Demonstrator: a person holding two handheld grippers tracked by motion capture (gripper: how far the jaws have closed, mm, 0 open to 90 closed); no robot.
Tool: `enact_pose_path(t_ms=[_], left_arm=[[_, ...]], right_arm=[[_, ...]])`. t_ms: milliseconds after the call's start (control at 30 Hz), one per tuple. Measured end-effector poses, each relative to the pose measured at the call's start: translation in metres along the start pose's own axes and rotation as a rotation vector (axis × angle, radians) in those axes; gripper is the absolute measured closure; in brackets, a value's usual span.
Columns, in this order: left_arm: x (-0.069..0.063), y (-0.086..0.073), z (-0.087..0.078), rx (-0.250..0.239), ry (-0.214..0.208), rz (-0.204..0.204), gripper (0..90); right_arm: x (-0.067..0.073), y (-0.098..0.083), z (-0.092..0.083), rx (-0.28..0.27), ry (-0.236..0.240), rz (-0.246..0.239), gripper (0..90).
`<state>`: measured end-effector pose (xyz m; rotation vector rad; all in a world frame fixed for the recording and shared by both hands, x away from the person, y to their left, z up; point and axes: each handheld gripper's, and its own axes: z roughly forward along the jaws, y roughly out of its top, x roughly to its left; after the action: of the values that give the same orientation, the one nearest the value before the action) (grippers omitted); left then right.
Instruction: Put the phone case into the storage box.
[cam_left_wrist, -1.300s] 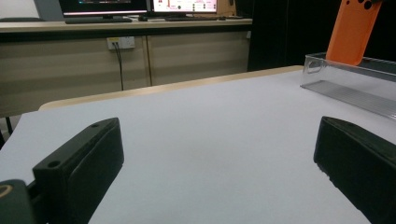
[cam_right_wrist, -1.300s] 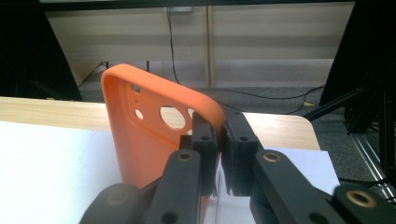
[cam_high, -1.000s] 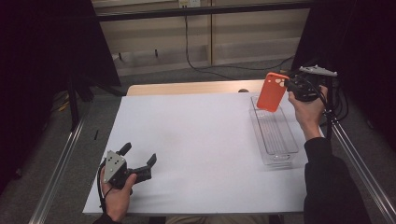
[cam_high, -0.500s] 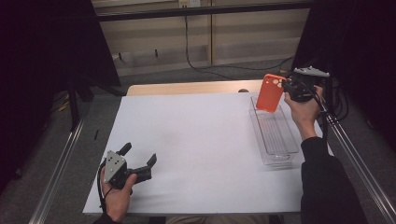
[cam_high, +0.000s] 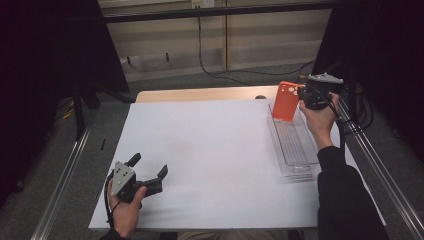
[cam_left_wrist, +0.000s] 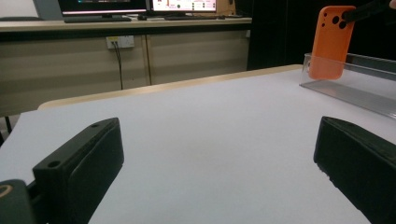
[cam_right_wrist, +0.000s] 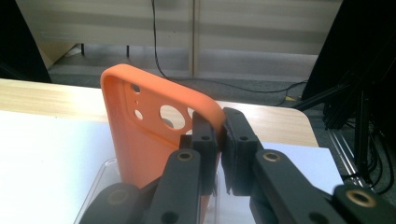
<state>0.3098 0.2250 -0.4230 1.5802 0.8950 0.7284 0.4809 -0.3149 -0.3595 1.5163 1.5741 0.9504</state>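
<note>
Two tongs: one in each hand of a person at the counter (cam_high: 210, 150), which is covered by a white sheet.
Right tongs (cam_high: 301, 93): clamped tight on the top edge of an orange, soft-looking plastic phone case (cam_high: 285, 101) with round camera cut-outs; in the right gripper view the two black pads pinch the case's rim beside those holes (cam_right_wrist: 154, 135).
Left tongs (cam_high: 150, 172): jaws wide apart, nothing between them, resting low near the front left of the counter; its own view looks between its two pads at bare white surface.
Phone case, position: upright, hanging from the grip over the far end of a long, clear plastic rectangular tray (cam_high: 295, 167). In the left gripper view its lower edge (cam_left_wrist: 329, 42) appears to dip behind the tray's near wall (cam_left_wrist: 345, 91); whether it touches the floor of the tray I cannot tell.
Tray, contents: nothing visible inside apart from the case's lower end; the ribbed bottom shows bare along its length.
Progress, as I judge it: the case is picked up and carried to the tray, so the bulk of the work is done.
Left to do, as I judge it: lower or lay the case down inside, release it, and draw the right hand clear.
</note>
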Motion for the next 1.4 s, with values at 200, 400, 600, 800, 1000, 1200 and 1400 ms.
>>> enact_pose_path(t_ms=[200,400,600,800,1000,1200,1400], left_arm=[[0.0,0.0,0.0,0.001,0.001,0.0,1.5],[0.0,0.0,0.0,0.002,0.001,0.006,1.6],[0.0,0.0,0.0,0.002,0.0,0.006,1.6],[0.0,0.0,0.0,0.004,0.001,0.008,1.5],[-0.001,0.0,0.001,0.006,-0.005,0.008,1.5],[-0.001,0.0,0.001,0.004,-0.004,0.01,1.6],[-0.001,0.0,0.001,0.005,-0.005,0.006,1.6]], right_arm=[[0.001,-0.001,0.002,0.001,-0.008,-0.007,84.3],[0.003,-0.004,0.006,0.007,-0.013,-0.014,84.3],[0.005,-0.005,0.008,0.019,-0.002,-0.027,84.2],[0.002,0.0,0.008,0.056,0.037,-0.019,83.8],[-0.001,0.008,0.007,0.112,0.107,-0.027,83.0],[-0.005,0.012,0.009,0.149,0.133,-0.019,82.8],[-0.007,0.015,0.014,0.164,0.134,-0.019,83.0]])
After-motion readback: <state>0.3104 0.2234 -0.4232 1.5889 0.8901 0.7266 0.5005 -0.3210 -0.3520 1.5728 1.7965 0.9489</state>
